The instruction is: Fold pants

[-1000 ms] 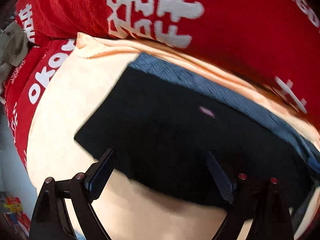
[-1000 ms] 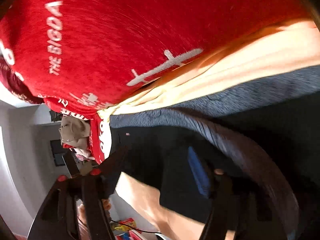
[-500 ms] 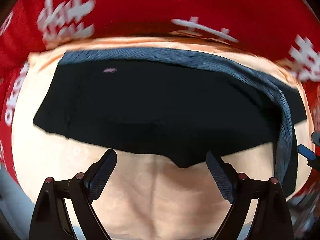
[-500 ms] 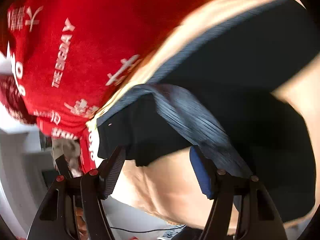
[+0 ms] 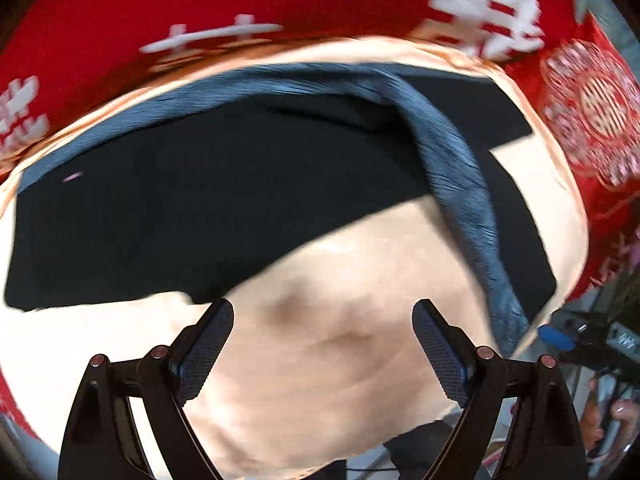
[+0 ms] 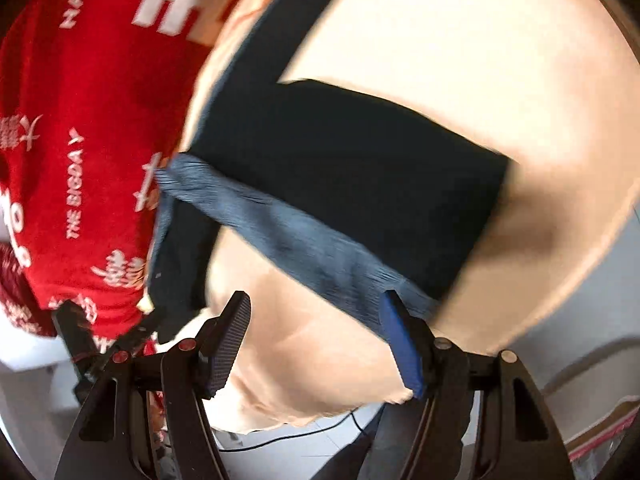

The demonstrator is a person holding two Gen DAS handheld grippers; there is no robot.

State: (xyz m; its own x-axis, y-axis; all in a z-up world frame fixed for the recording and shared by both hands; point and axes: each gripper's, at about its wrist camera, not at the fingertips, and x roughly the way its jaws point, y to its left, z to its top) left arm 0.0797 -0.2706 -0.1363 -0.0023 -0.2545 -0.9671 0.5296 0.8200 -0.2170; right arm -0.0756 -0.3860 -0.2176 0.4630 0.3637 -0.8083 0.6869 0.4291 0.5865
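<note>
Bright, overexposed light; motion blur throughout; fisheye-warped, dark-vignetted edges.

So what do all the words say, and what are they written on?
"THE BIGDAY": white letters on the red cloth, right wrist view.
"NAPP": at the top of the same cloth; the rest is cut off.
White Chinese-style signs on the red cloth: too blurred to read.
The dark pants: no words seen.
</note>
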